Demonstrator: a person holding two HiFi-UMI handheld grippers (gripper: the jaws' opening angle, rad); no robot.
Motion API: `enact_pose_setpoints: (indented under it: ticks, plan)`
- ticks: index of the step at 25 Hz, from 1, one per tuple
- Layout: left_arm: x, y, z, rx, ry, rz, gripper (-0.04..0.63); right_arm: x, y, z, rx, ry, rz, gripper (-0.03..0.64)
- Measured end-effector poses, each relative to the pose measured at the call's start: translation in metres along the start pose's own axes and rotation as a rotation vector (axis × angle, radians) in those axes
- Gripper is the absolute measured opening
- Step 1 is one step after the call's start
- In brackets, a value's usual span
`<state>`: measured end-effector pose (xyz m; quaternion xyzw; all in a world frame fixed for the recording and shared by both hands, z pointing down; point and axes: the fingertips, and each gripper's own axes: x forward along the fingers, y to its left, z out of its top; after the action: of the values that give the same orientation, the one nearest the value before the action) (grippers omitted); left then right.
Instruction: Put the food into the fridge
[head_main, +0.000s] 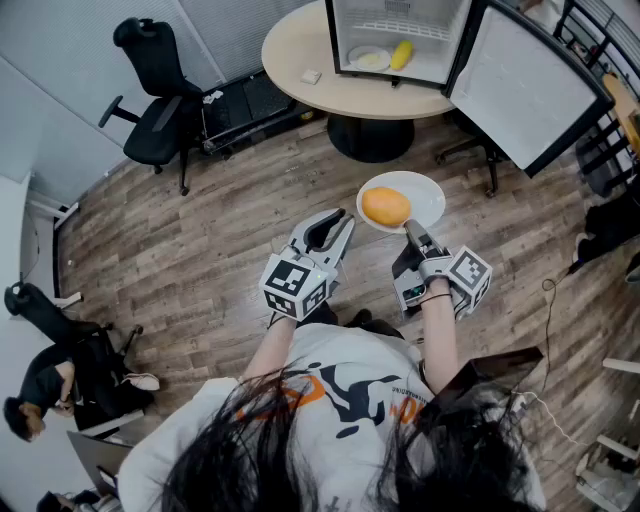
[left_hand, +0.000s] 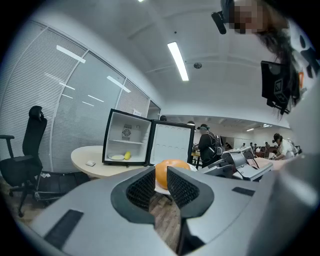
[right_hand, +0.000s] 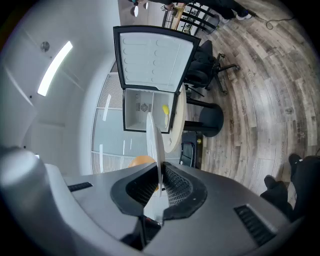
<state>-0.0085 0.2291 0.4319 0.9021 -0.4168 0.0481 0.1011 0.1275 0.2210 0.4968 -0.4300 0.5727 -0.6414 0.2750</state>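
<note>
My right gripper (head_main: 412, 232) is shut on the near rim of a white plate (head_main: 425, 195), which carries a round orange fruit (head_main: 385, 206). The right gripper view shows that plate edge-on (right_hand: 155, 145) between the closed jaws (right_hand: 160, 185), the fruit (right_hand: 142, 161) to its left. My left gripper (head_main: 330, 228) stands open just left of the plate and holds nothing. Through its gap (left_hand: 163, 187) I see the fruit (left_hand: 167, 170) beyond. A small fridge (head_main: 335, 40) stands open on the round table (head_main: 300, 50), with a plate (head_main: 368, 58) and a yellow food (head_main: 401, 54) inside.
The fridge door (head_main: 520, 85) swings out to the right. A black office chair (head_main: 160, 90) stands at the far left on the wooden floor. A person (head_main: 40, 385) sits at the lower left. Dark racks and cables line the right side.
</note>
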Motion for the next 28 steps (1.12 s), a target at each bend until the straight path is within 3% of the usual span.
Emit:
enact_pose_setpoints:
  ticks: [13,28]
  plan:
    - [-0.005,-0.010,0.000,0.000,0.007,0.018,0.066,-0.003,-0.006,0.002,0.016,0.005,0.003,0.032]
    - [0.008,0.008,0.002,0.029,0.037,0.035,0.064,0.016,0.004,0.013,-0.058,-0.012,-0.008,0.032]
